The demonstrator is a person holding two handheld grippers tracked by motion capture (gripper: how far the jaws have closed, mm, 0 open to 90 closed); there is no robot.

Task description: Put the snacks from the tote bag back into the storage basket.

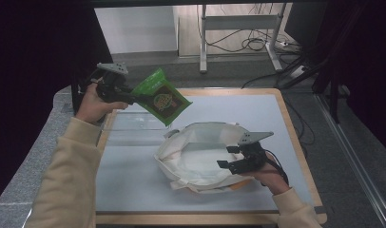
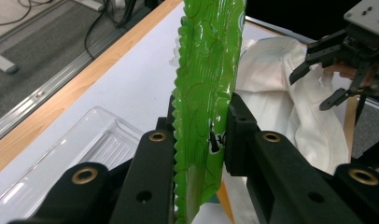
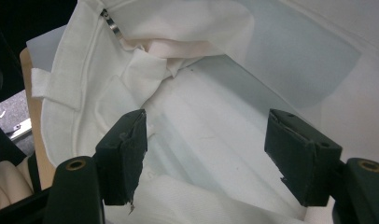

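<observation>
The white bag lay open-mouthed at mid-table, its interior unobstructed. The right tongs stood at its near rim, partly blocking that side. A clear tray occupied the table just left of the bag. Near-left table surface was free.

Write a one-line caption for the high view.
Left gripper holds a green packet above the table; right gripper hovers open over a white bag.
</observation>
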